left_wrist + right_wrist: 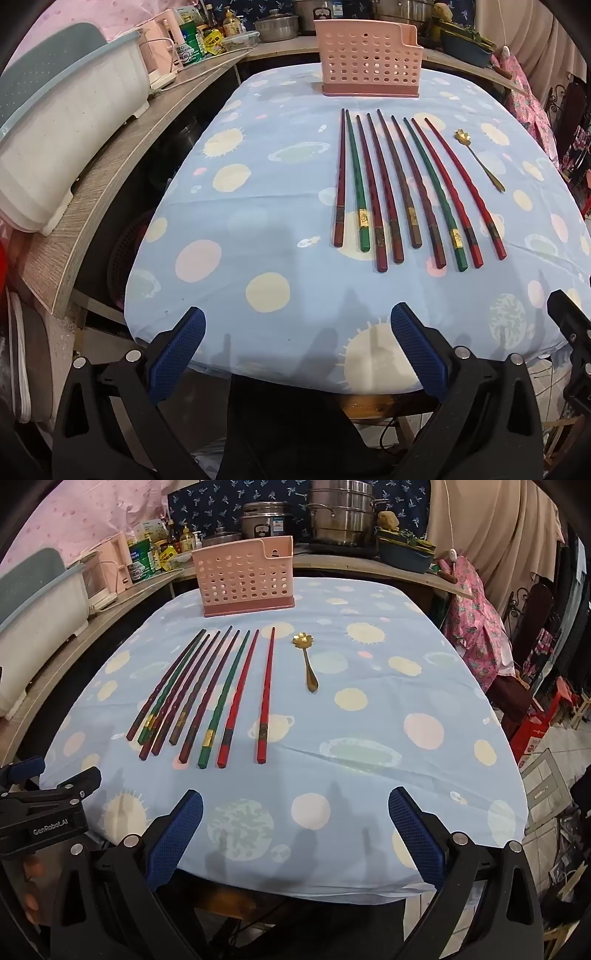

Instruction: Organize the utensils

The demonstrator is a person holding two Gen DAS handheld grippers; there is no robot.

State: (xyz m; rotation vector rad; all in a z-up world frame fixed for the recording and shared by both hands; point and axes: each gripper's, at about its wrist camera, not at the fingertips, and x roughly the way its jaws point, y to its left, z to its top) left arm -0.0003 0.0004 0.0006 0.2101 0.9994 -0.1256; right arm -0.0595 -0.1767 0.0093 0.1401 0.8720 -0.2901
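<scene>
Several chopsticks (pixel 402 188), red, dark brown and green, lie side by side on the blue patterned tablecloth (pixel 258 206); they also show in the right wrist view (pixel 210 694). A small gold spoon (pixel 480 158) lies to their right, also in the right wrist view (pixel 307 662). A pink perforated holder (pixel 369 59) stands at the table's far edge, also in the right wrist view (pixel 245 578). My left gripper (pixel 297 354) is open and empty over the near table edge. My right gripper (pixel 295 834) is open and empty there too.
A wooden counter (pixel 110 166) runs along the left with a white and blue tub (pixel 66 122), bottles and jars. Metal pots (pixel 340 513) stand behind the table. Pink cloth hangs on a chair (pixel 476 627) at the right. The left gripper's body (pixel 40 812) shows at the right view's left edge.
</scene>
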